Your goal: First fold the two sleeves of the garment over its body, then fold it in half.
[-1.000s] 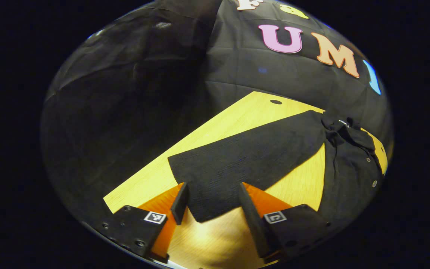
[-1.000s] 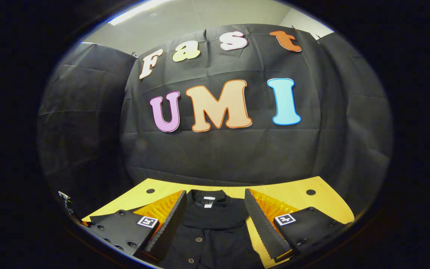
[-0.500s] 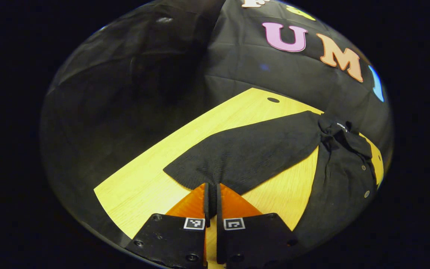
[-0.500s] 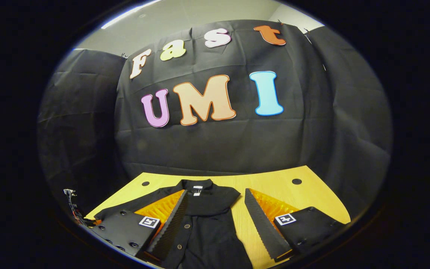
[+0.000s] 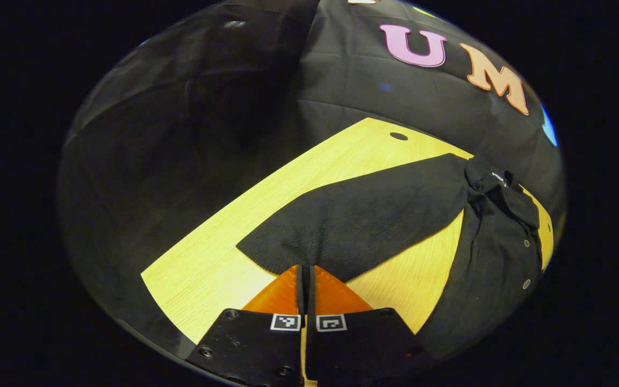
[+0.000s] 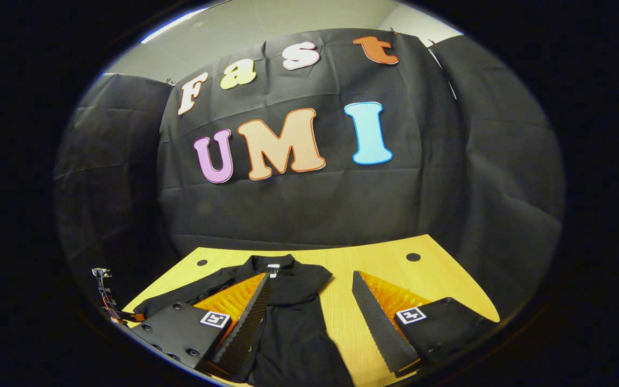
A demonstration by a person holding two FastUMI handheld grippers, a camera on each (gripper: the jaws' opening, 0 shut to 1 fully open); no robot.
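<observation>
garment (image 6: 288, 322) lies on table (image 6: 395, 274), collar toward far edge | in left gripper view: sleeve (image 5: 363, 220) stretches left from body (image 5: 492, 269) across table, its near edge at left gripper (image 5: 306, 271) | in right gripper view: right gripper (image 6: 309, 317) near edge, over garment's right side and table beside it

Left claw (image 5: 306, 275) clamped on black sleeve (image 5: 363, 220) edge above yellow table (image 5: 207, 269)

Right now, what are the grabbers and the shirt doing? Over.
Left gripper shut on sleeve cuff. Right gripper open above shirt. Nothing blocking.
</observation>
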